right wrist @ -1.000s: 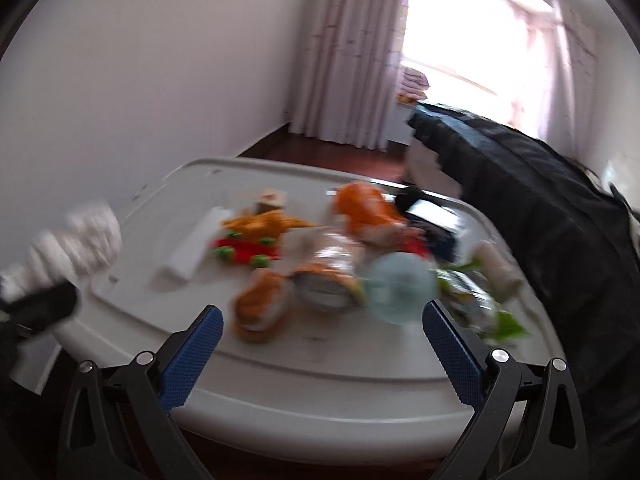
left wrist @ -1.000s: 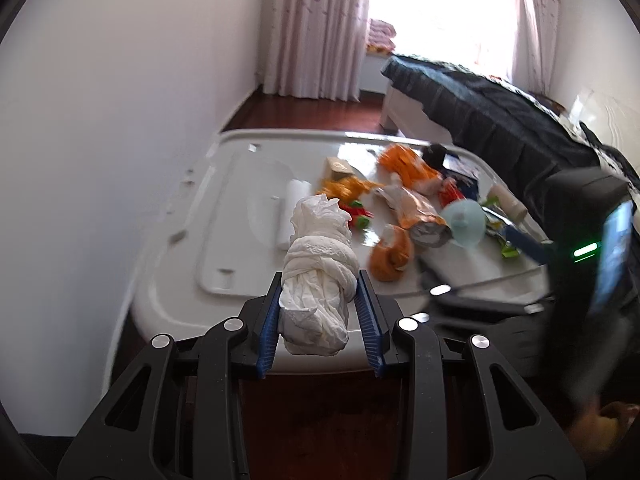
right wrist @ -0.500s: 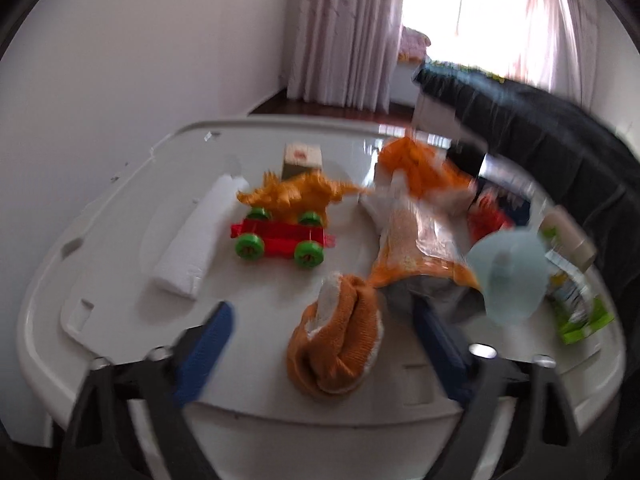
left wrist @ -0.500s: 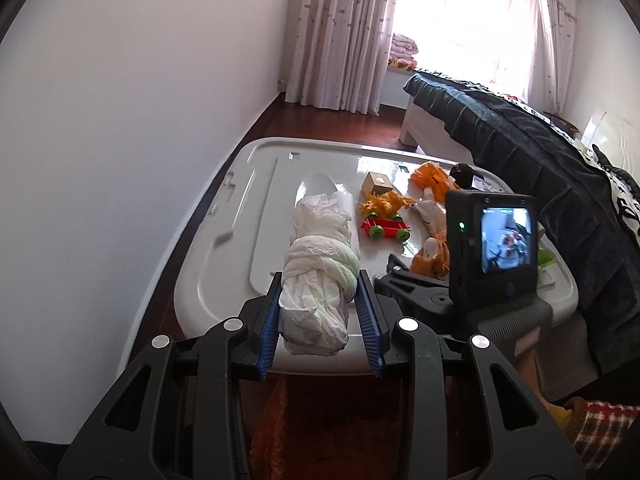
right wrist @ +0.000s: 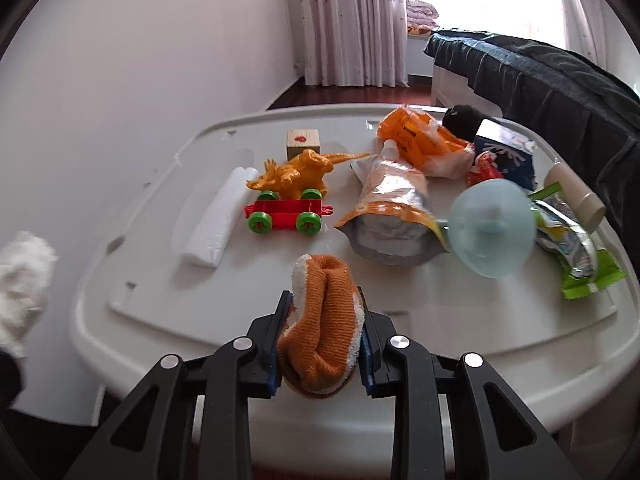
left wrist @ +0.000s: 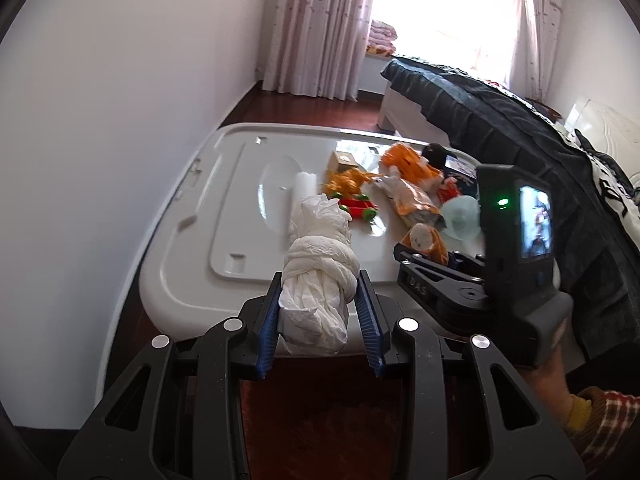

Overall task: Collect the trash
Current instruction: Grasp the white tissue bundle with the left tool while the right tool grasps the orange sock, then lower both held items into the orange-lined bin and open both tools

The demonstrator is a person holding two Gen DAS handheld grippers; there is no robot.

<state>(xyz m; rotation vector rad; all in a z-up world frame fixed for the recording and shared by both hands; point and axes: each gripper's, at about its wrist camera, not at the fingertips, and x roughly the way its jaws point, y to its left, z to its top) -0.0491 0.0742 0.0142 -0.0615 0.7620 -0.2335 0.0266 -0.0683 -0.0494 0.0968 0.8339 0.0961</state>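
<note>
1. Left hand-held gripper (left wrist: 320, 320): clamped on a knotted white tissue wad (left wrist: 318, 276), held off the near edge of the surface (left wrist: 188, 272). Wad sticks out forward past the pads.
2. Right hand-held gripper (right wrist: 322, 344): jaws closing, the rolled orange-and-white sock (right wrist: 322, 320) is between them and both blue pads touch its sides. Sock sits at the near edge of the surface, just in front of the other items.
3. In the left wrist view the right hand-held gripper sits to the right over the near right part of the surface, its camera screen lit; a hand and a plaid sleeve (left wrist: 600, 420) below it.
4. On the surface, left to right: folded white tissue pack (right wrist: 218, 216); orange dinosaur toy (right wrist: 296, 172) on a red cart with green wheels (right wrist: 284, 216); small wooden block (right wrist: 303, 142) behind them; silver-orange pouch (right wrist: 390, 208); orange snack bag (right wrist: 424, 144); pale blue round lid (right wrist: 492, 232); green wrapper (right wrist: 576, 252) at the right edge.
5. Blue-white carton (right wrist: 506, 152) and a dark object (right wrist: 464, 118) at the far right corner, touching the clutter.
6. Bed with dark cover (right wrist: 560, 80) just beside the surface on the right.
</note>
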